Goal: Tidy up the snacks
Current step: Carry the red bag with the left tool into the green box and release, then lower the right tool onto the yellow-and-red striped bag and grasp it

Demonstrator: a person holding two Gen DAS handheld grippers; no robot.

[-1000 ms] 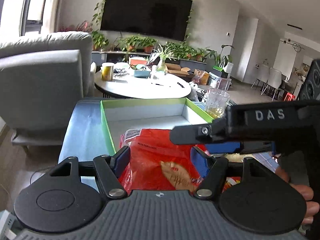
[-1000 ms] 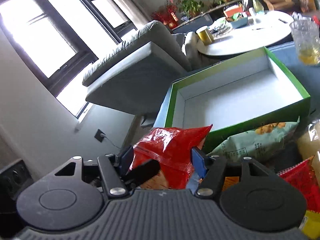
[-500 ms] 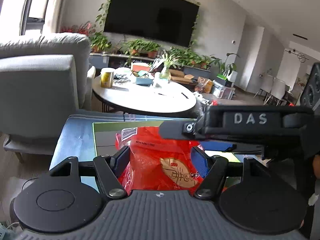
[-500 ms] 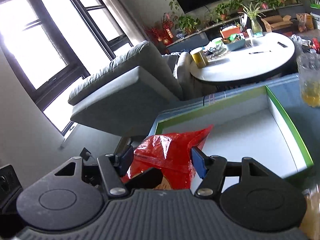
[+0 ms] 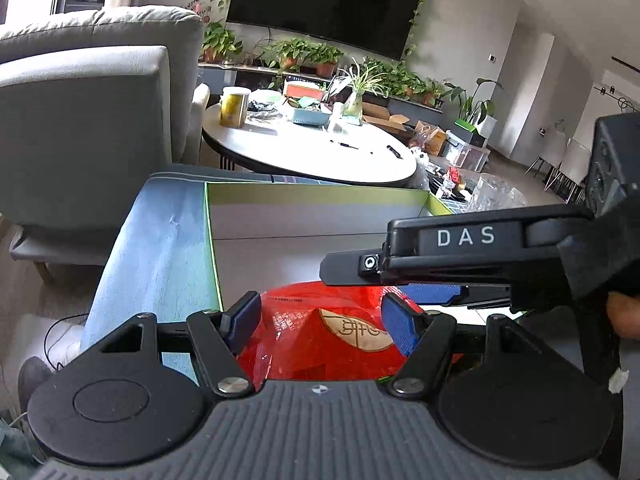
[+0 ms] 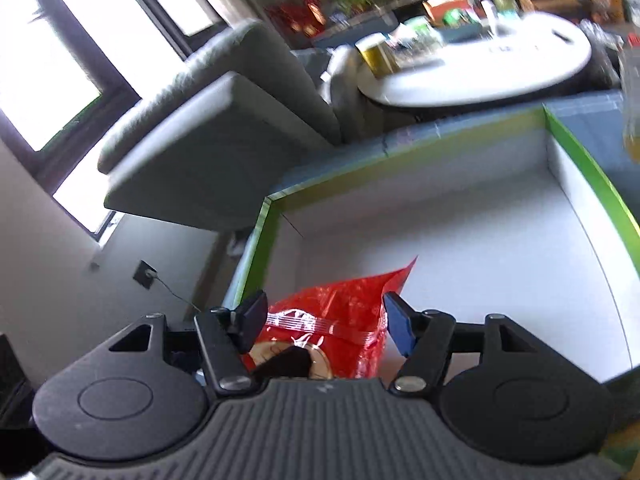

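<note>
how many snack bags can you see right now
1: a red snack bag, held between both hand-held grippers, left and right, over the near end of the green-edged box. Others may be hidden below the views.

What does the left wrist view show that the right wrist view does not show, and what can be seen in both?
Only the left wrist view shows the black television on the wall, the right gripper from the side with "DAS" printed on it, and the left gripper.

Only the right wrist view shows the bright windows and a wall socket.

Both show the red snack bag held between blue pads, the green-edged box, the grey armchair and the round white table.
</note>
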